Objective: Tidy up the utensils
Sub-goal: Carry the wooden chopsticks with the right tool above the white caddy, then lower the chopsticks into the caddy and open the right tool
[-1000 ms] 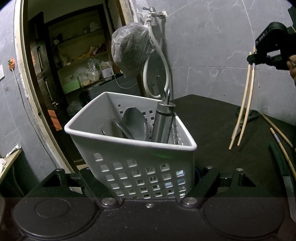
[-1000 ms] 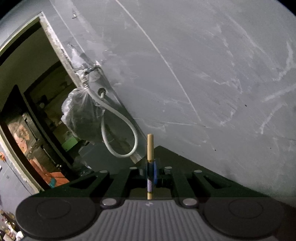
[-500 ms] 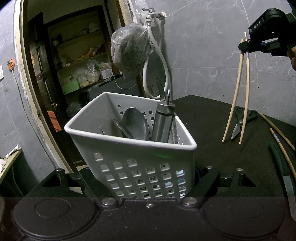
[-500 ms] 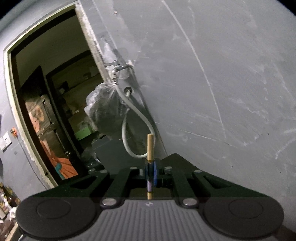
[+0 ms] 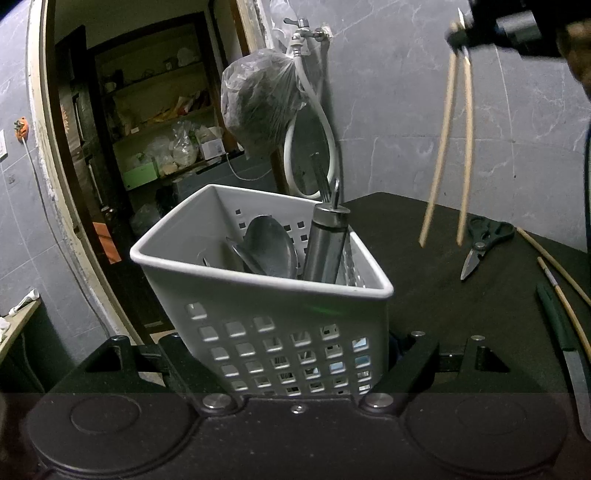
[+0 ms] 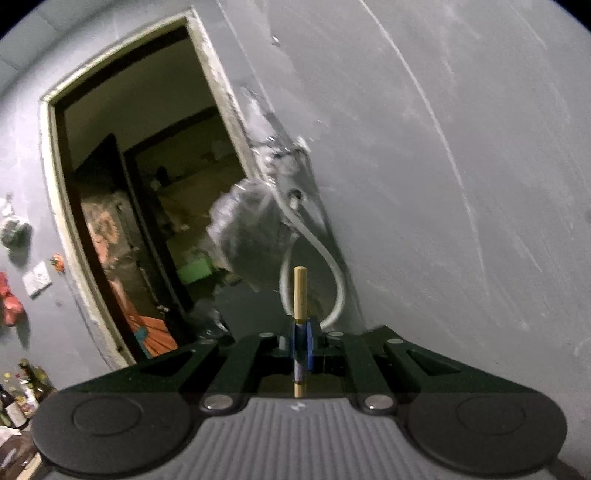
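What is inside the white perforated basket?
Inside the white basket: a large metal spoon and an upright steel cylindrical tool. Its walls hide their lower ends and anything lying at the bottom.

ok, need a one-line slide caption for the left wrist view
Left gripper clamps a white utensil basket holding spoons; right gripper lifts two chopsticks above the dark table.

We see a dark, matte worktop [image 5: 436, 266] set against a grey wall. On it stands a white perforated basket [image 5: 280, 332] near the front edge. Off to the right lie black-handled scissors [image 5: 484, 243], blades towards us, and beyond them two loose chopsticks [image 5: 565, 302] — slanted, side by side. At the far right edge rests a knife [image 5: 569, 350], its dark handle away from us.
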Demonstrator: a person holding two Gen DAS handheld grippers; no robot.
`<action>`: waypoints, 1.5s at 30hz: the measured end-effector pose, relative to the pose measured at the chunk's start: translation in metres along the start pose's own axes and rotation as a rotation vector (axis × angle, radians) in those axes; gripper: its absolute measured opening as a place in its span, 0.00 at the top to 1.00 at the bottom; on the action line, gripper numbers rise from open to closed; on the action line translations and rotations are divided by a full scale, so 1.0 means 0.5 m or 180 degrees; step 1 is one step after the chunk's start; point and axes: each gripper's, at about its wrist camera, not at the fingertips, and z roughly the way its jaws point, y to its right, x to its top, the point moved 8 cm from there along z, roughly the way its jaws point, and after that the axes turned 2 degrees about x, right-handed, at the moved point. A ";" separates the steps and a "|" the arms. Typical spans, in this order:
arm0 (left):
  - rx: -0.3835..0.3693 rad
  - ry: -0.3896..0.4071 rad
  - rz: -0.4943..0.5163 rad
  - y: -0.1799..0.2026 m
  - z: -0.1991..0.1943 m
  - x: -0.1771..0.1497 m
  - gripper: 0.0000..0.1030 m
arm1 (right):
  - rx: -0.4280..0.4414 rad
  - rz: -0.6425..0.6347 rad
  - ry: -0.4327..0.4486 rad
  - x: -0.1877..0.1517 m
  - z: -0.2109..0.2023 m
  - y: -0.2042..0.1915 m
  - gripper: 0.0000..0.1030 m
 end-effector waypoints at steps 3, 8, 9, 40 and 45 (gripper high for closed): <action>-0.0003 0.0011 -0.0005 0.000 0.002 0.001 0.20 | 0.0179 -0.0057 0.0086 0.034 -0.009 -0.042 0.94; -0.0008 0.0019 0.0001 -0.003 0.006 0.003 0.20 | 0.0463 -0.0111 0.0202 0.084 -0.023 -0.111 0.94; -0.0008 0.0021 0.0000 -0.003 0.005 0.002 0.20 | 0.0521 -0.0119 0.0225 0.093 -0.026 -0.125 0.94; -0.0035 0.0086 -0.0045 -0.010 -0.007 -0.018 0.20 | 0.1272 -0.0463 -0.0368 -0.061 0.003 -0.336 0.93; -0.0044 0.0103 -0.0036 -0.012 -0.007 -0.020 0.20 | 0.1238 -0.0637 -0.0458 -0.117 -0.002 -0.348 0.93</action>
